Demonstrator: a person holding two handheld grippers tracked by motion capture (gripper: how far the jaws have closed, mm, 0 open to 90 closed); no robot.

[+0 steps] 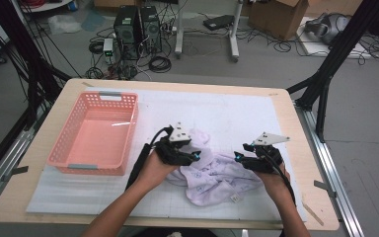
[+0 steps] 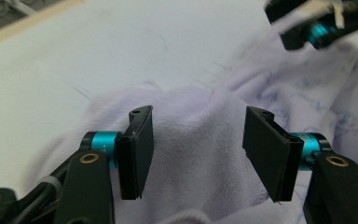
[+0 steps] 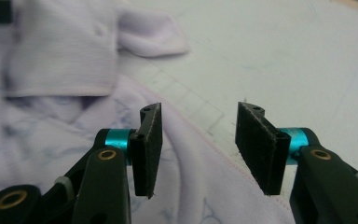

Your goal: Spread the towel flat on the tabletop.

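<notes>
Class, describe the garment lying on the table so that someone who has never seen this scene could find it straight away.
Start at the wooden table with its white gridded mat. To the right of the pink plastic basket, near the front edge, a crumpled pale lilac garment lies between the left gripper and the right gripper. It is the one soft fabric thing there, faintly printed, with a small white label.

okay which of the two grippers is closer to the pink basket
The left gripper, at the garment's left side beside the basket; the right gripper sits farther away.
</notes>
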